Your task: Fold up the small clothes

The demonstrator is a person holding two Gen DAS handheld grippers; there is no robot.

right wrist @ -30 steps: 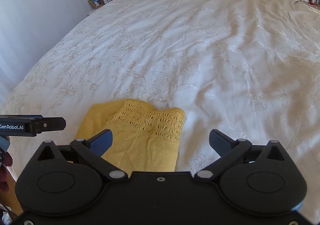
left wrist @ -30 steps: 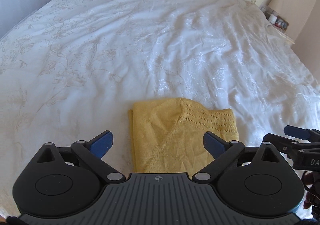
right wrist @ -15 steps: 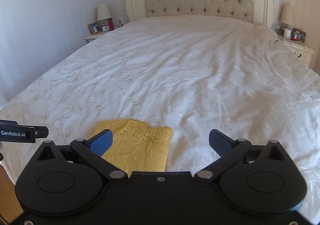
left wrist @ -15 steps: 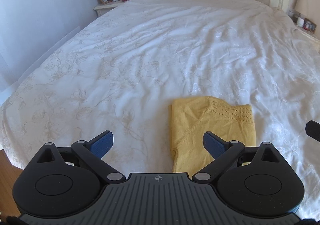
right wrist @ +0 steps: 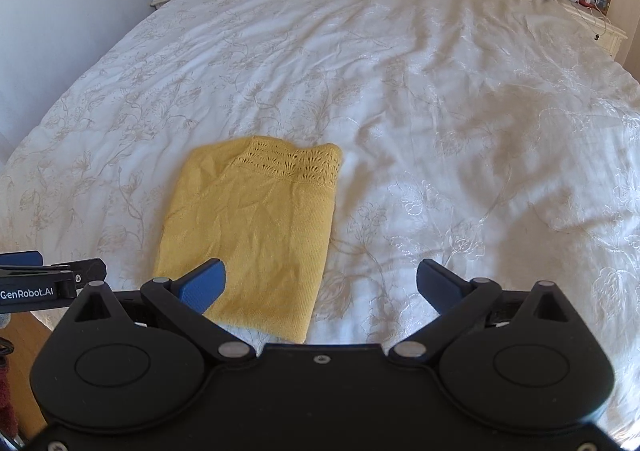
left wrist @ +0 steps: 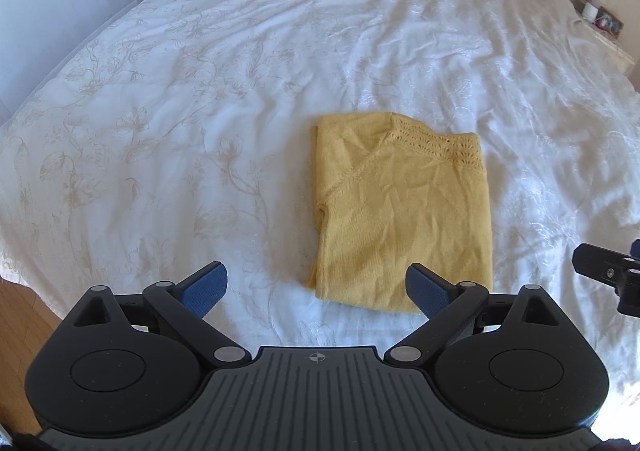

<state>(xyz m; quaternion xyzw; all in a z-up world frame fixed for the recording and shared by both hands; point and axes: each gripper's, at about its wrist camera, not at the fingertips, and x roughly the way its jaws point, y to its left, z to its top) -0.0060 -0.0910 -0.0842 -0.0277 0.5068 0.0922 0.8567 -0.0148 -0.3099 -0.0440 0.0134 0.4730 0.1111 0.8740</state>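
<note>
I'm hovering both tools spread wide and empty, left tool [left wrist: 316, 287] and right tool [right wrist: 320, 281], over the folded yellow sweater [left wrist: 404, 211] lying on the bed [left wrist: 200, 91], long axis pointing twelve o'clock, just ahead of my left.

Yellow knit top [left wrist: 404, 211] looking soft, matt, lacy-edged, lying on sheeny white embroidered cloth bedspread [left wrist: 240, 71]; left gripper [left wrist: 316, 287] showing matt black plastic, textured blue pads [left wrist: 204, 287].

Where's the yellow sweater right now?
The folded yellow sweater lies flat on the white bedspread near the bed's foot edge, just ahead of both open claws, gripped by neither.
</note>
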